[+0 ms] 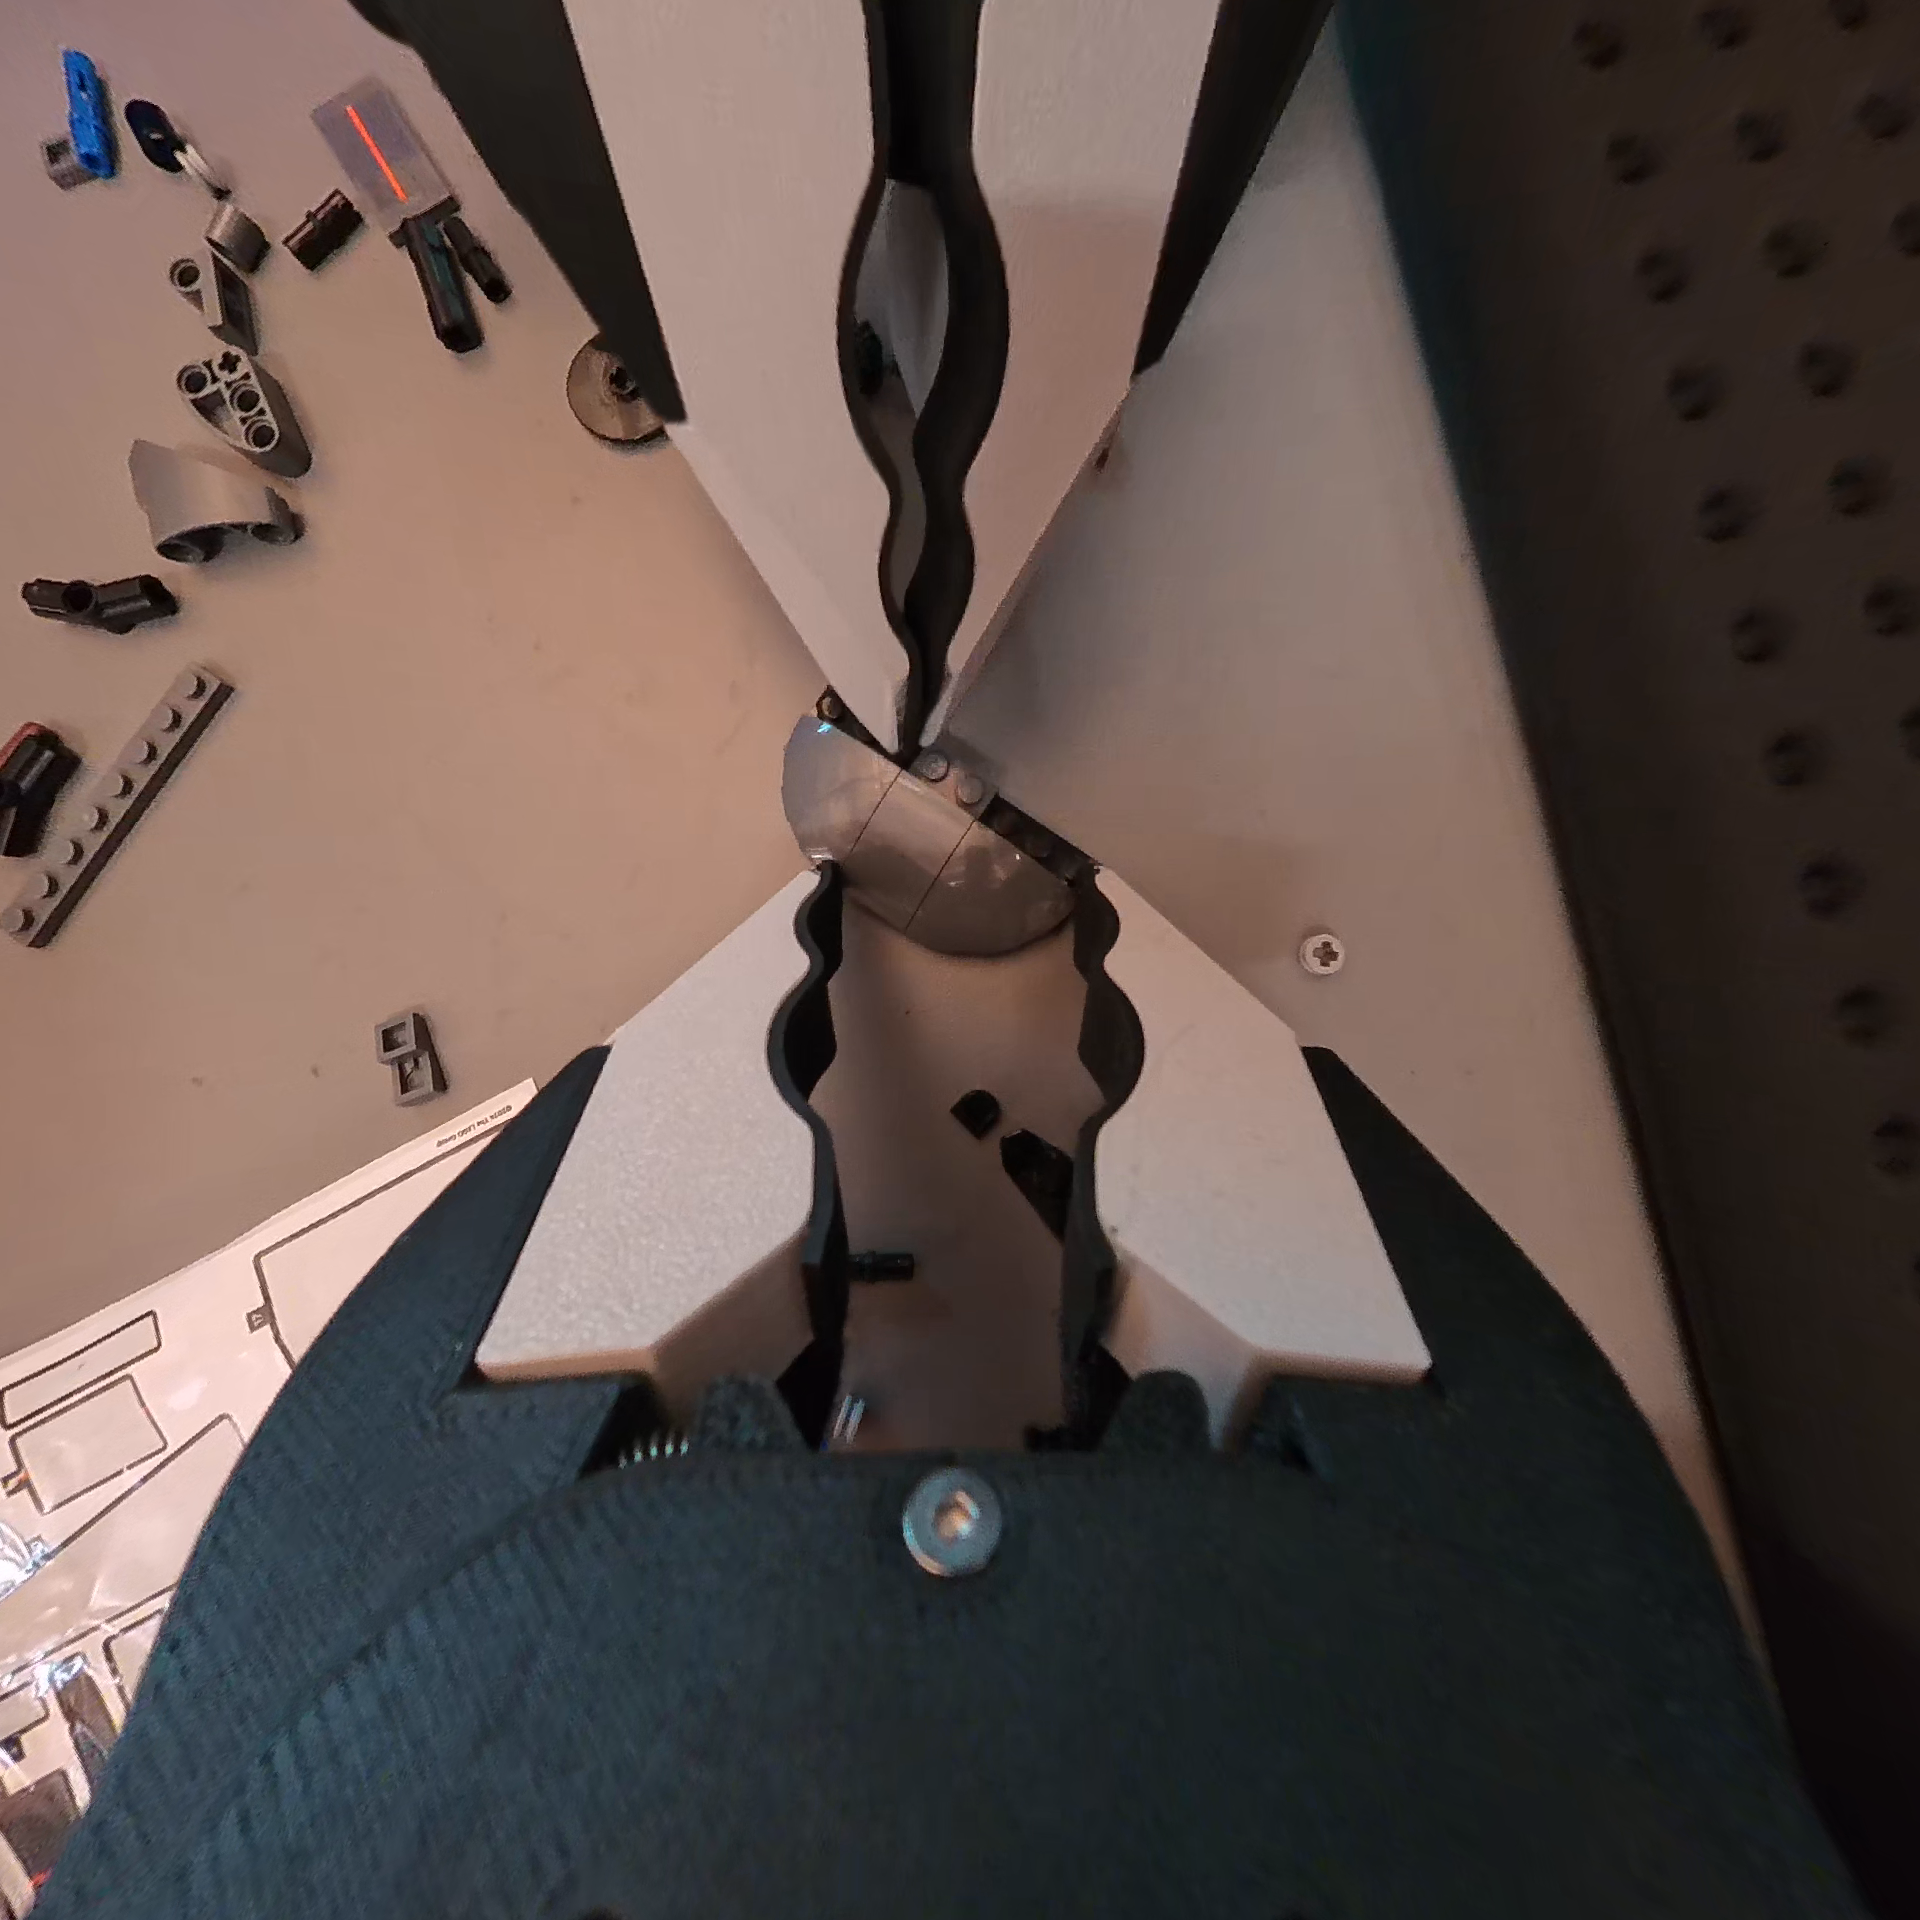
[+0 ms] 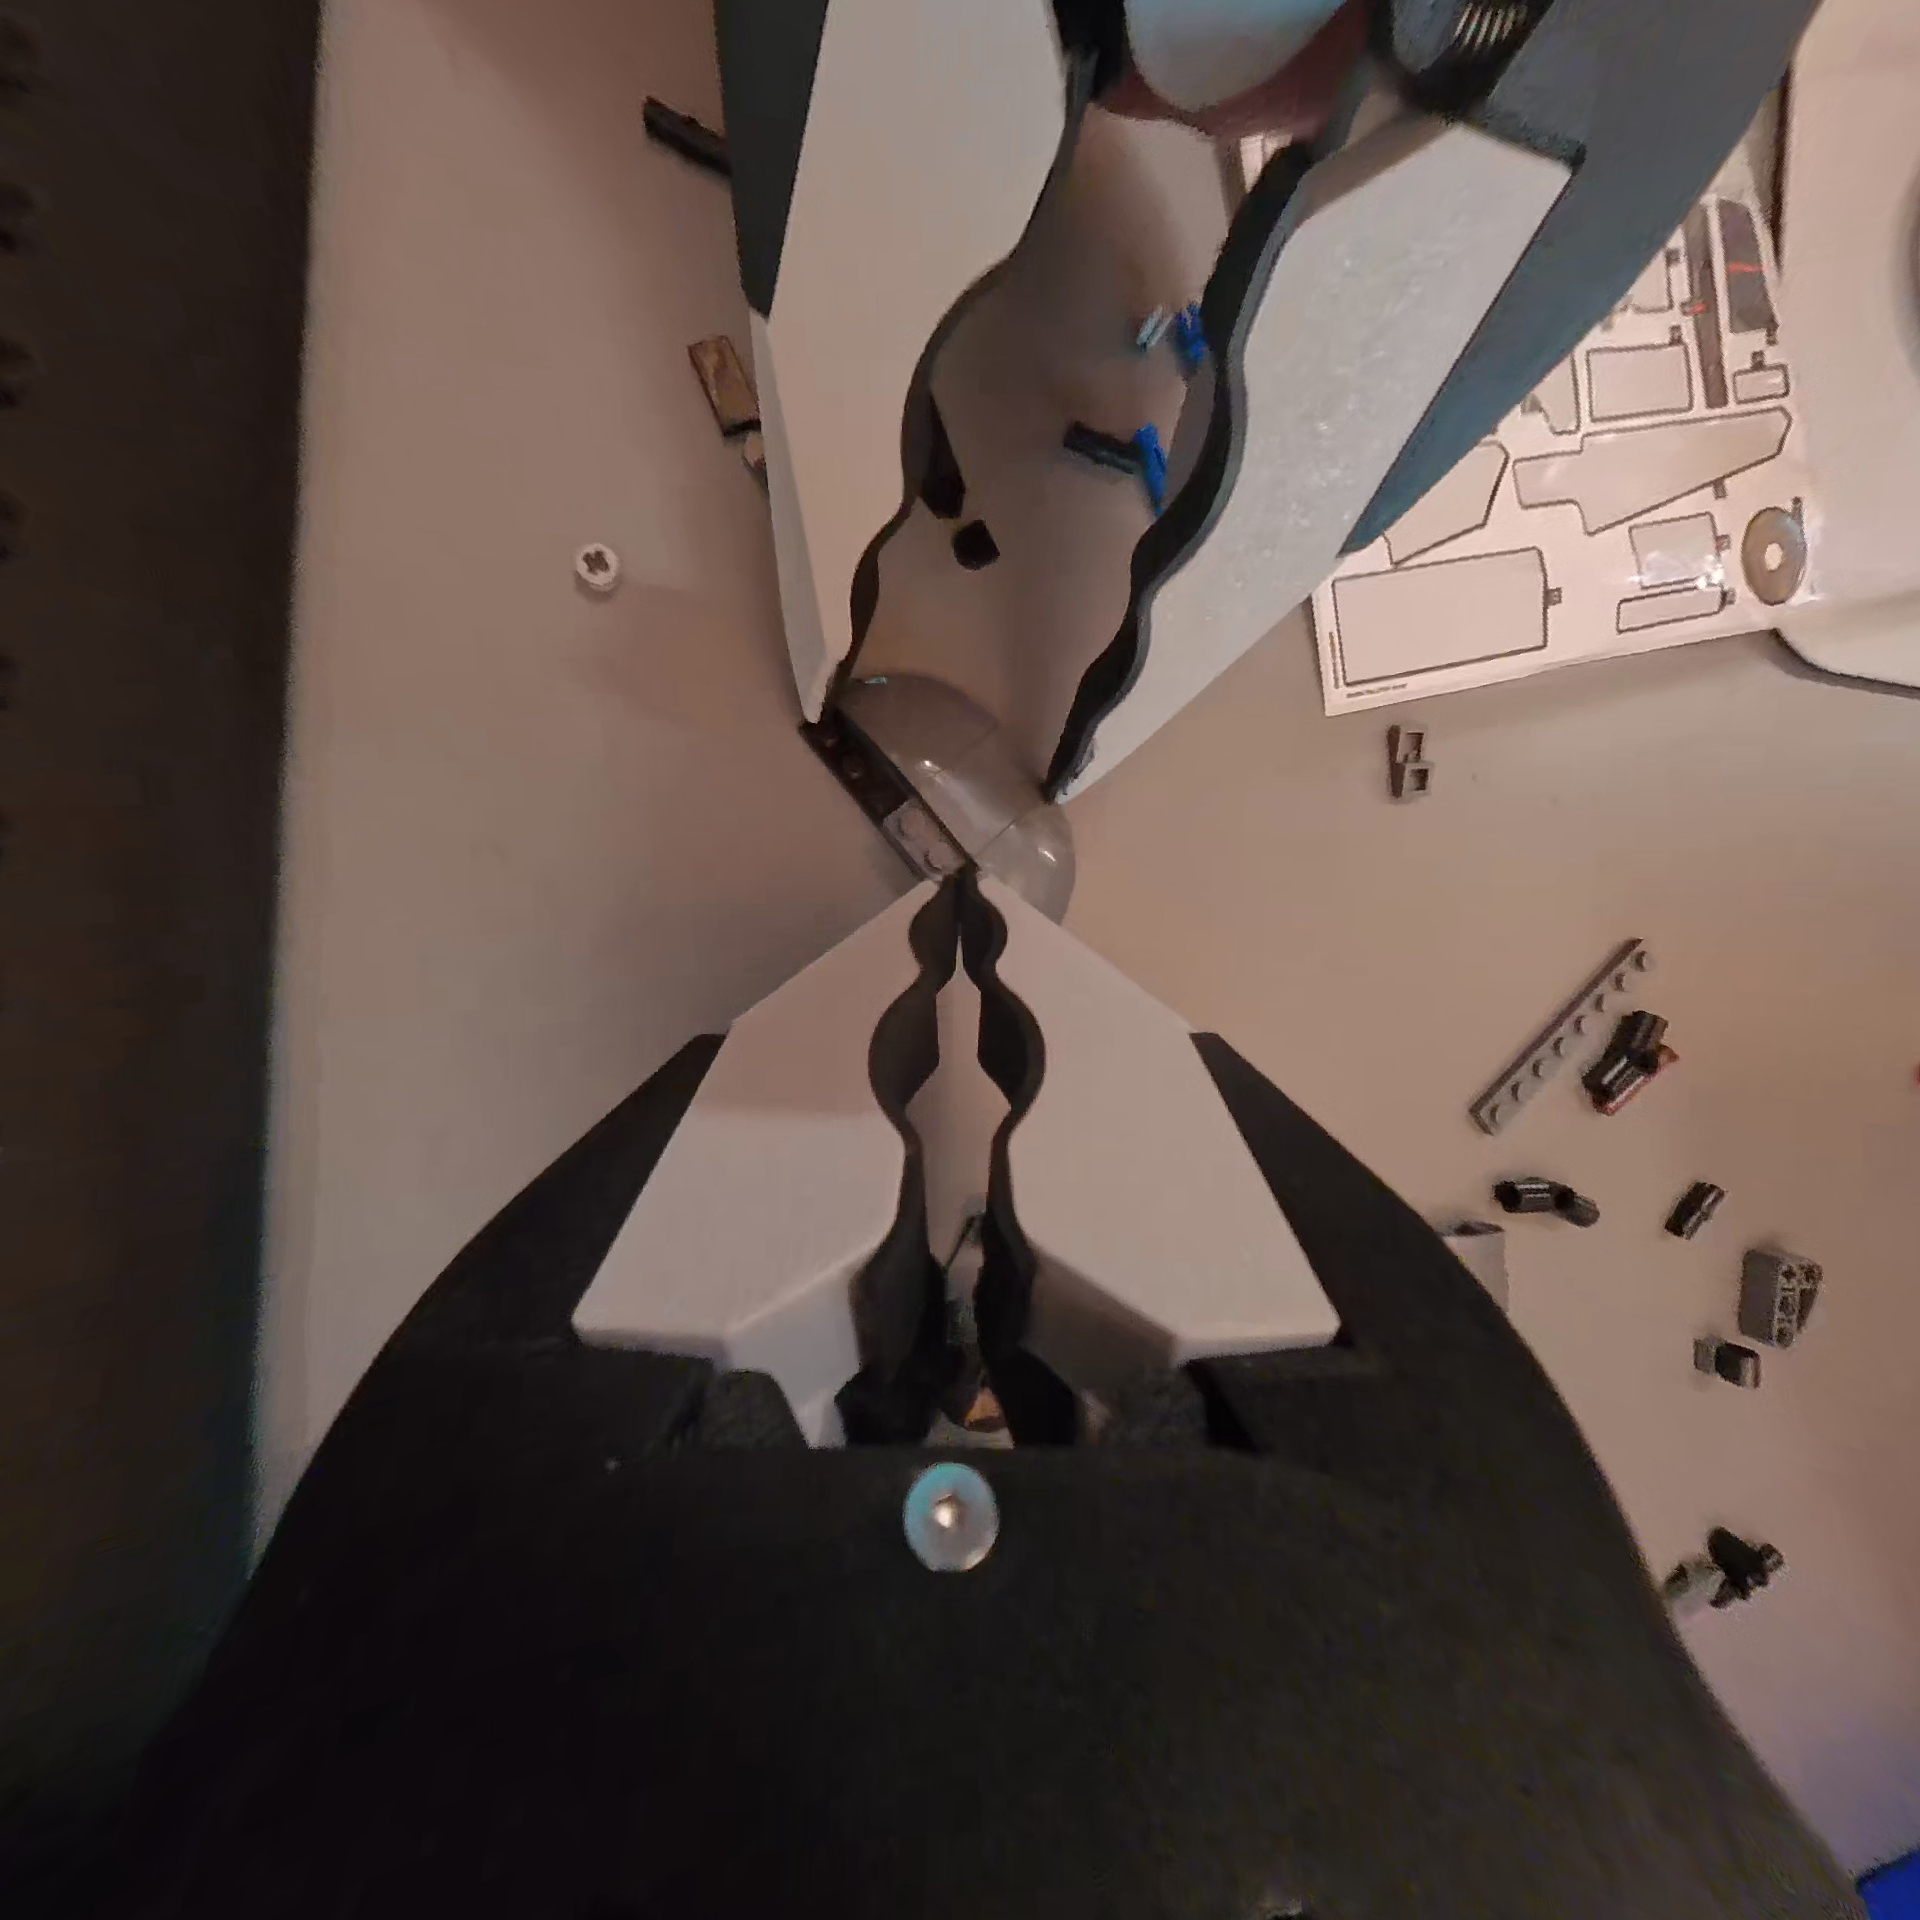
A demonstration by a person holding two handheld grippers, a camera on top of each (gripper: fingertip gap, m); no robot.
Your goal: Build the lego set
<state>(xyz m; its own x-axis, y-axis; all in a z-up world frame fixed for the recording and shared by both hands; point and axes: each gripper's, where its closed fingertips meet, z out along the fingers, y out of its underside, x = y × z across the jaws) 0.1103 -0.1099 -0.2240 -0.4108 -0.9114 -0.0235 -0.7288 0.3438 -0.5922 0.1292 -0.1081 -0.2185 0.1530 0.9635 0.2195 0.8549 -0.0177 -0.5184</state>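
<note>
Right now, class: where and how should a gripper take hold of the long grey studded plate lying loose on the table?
Grip the long grey studded plate across its narrow width near the middle, coming straight down from above. It lies flat, studs up, so only its two long edges offer parallel faces; the black piece beside one end probably crowds that end.

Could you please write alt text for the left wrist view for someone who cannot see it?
The left tongs grip a small grey curved lego assembly, while the right tongs, shut, meet it from the opposite side. Loose grey, black and blue lego pieces lie scattered on the table.
</note>
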